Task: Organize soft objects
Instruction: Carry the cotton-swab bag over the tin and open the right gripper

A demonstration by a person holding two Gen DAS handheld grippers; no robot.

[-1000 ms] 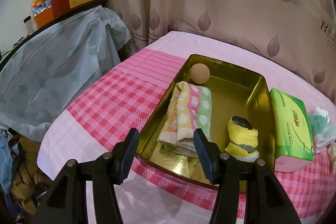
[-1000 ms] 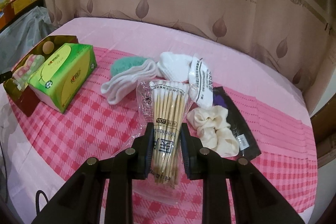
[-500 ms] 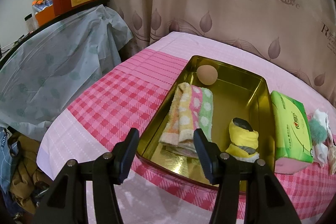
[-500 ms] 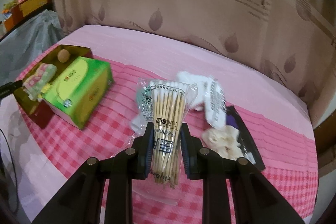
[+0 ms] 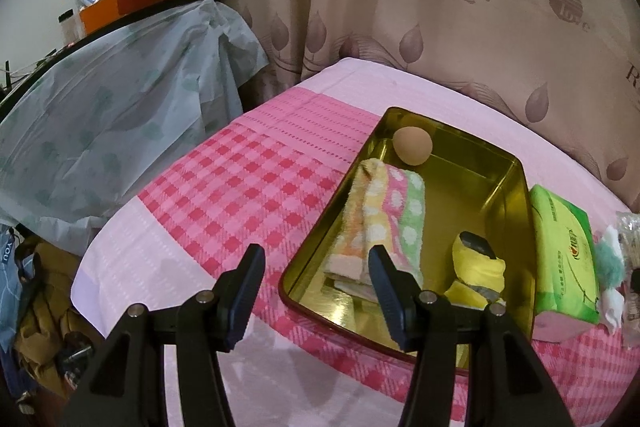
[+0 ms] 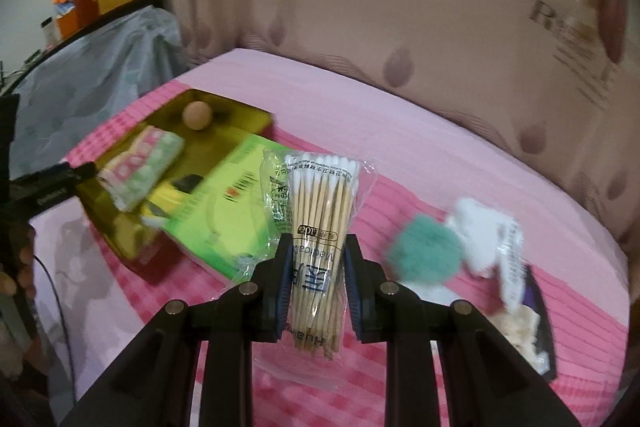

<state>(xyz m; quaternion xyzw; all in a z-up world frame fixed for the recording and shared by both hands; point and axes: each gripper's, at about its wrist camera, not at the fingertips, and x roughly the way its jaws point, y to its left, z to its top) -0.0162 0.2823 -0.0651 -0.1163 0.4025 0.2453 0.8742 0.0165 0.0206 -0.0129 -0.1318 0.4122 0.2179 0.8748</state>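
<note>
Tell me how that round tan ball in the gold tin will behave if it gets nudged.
The ball would probably roll: it is round and rests on the gold tin's smooth floor. The tin's walls and the folded towel beside it should stop it quickly. It looks light, though the pictures cannot confirm that.

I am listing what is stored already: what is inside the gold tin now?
Inside the gold tin: a folded dotted towel, a tan ball, a yellow sock bundle. Anything under the towel is hidden.
</note>
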